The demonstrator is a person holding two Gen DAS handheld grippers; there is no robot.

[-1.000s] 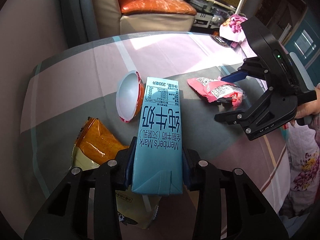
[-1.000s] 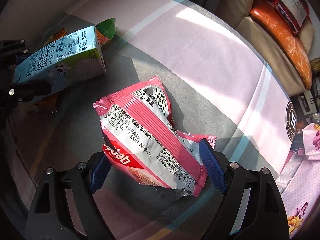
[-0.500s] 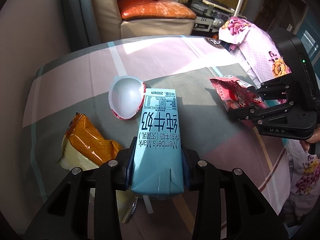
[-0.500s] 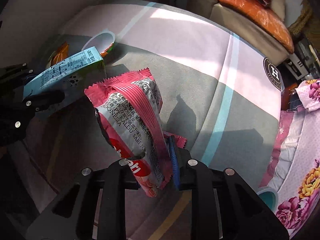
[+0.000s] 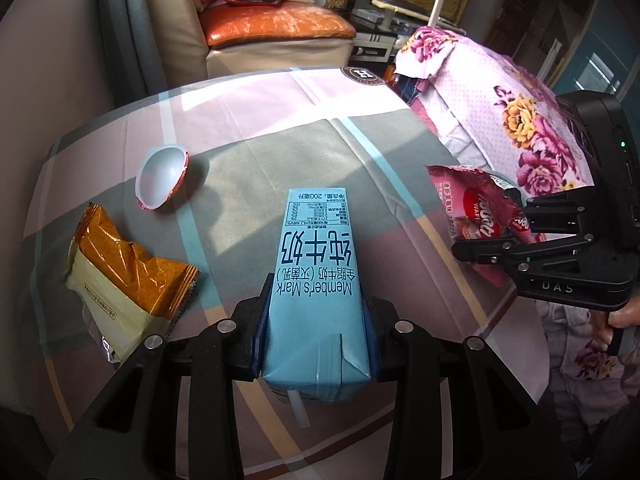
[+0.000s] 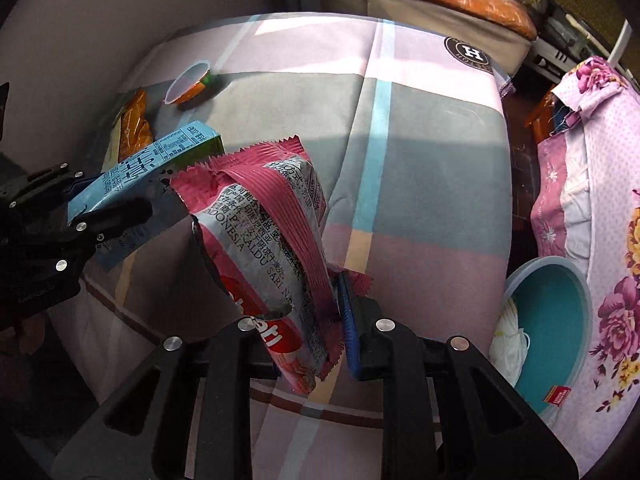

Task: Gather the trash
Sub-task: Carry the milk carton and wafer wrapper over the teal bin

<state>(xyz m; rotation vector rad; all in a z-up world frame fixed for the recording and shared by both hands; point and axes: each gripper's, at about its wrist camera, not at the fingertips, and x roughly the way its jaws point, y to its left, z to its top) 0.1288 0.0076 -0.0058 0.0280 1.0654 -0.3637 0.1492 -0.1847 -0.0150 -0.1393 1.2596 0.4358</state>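
My left gripper is shut on a blue milk carton and holds it above the table; the carton also shows in the right wrist view. My right gripper is shut on a pink wafer wrapper, lifted off the table; the wrapper shows at the right of the left wrist view. An orange snack wrapper and an empty white cup lie on the table at the left.
The table wears a checked cloth. A teal bin with some trash stands below the table's right side, beside a floral cover. A sofa with an orange cushion is behind.
Both grippers have risen and pulled back from the table with their loads. The right gripper closed on the pink wrapper and lifted it; the teal bin has come into view.
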